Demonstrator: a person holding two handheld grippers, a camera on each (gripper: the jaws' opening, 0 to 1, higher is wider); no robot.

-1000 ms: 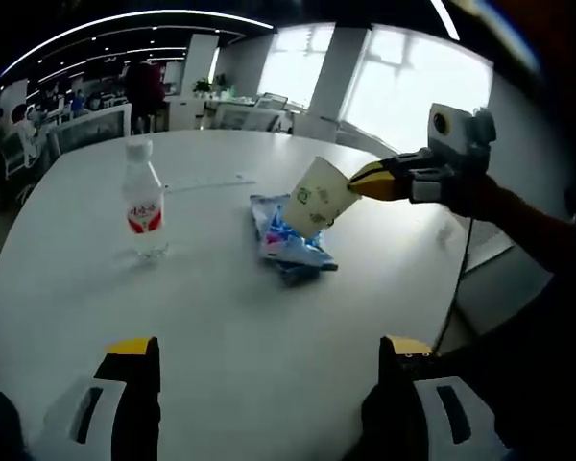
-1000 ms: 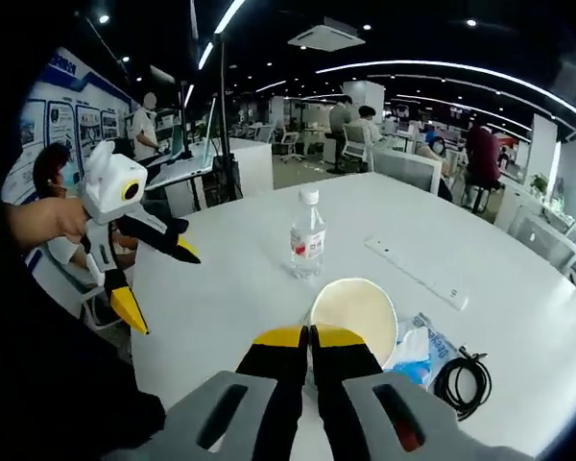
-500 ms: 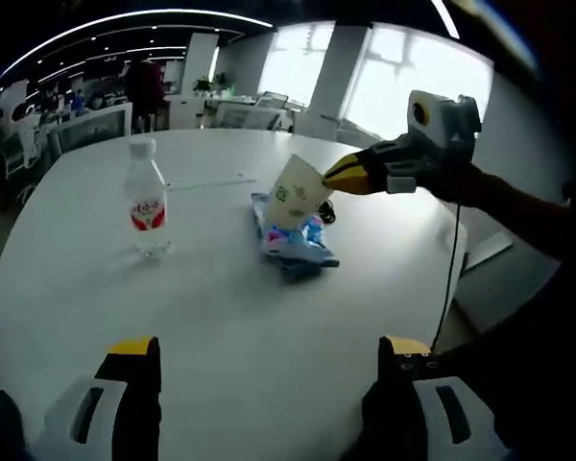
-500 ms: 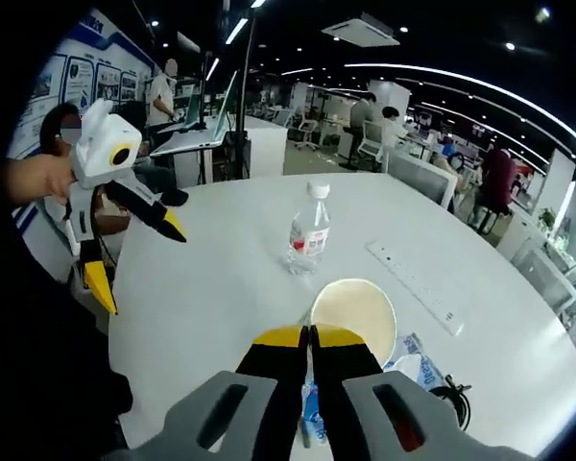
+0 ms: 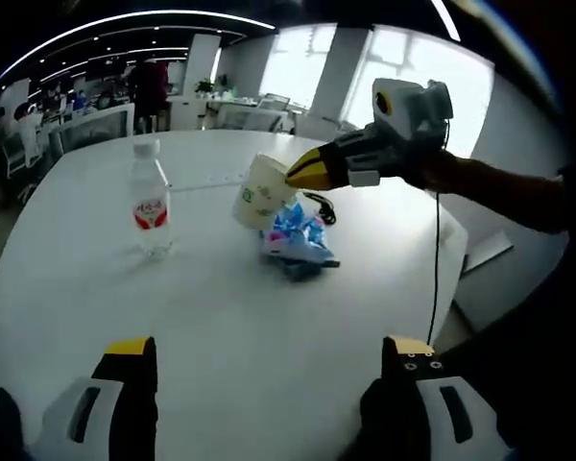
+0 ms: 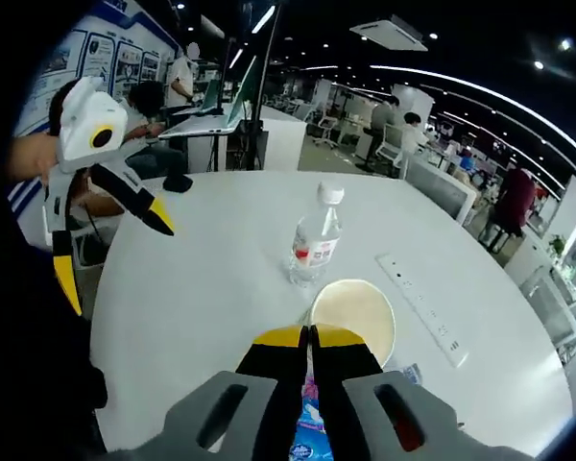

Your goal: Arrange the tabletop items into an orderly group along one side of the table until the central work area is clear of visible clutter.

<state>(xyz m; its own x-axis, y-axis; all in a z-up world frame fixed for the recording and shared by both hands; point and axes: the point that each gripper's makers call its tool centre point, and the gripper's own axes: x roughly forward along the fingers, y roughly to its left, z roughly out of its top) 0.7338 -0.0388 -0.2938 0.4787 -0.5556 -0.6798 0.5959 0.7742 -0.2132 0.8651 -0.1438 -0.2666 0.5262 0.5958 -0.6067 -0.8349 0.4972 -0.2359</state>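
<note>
Right gripper view has the right gripper pinching the paper cup by its rim, which could slip and knock the water bottle, while the left gripper hangs spread.

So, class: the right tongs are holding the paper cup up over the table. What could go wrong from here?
1. The right tongs pinch only the cup's rim, and it hangs tilted in the air: it might slip or crumple.
2. The bottle stands upright close by; a sweep of the cup could tip it.
3. The blue packet and black cable lie just beneath, so a dropped cup could land on them.
</note>
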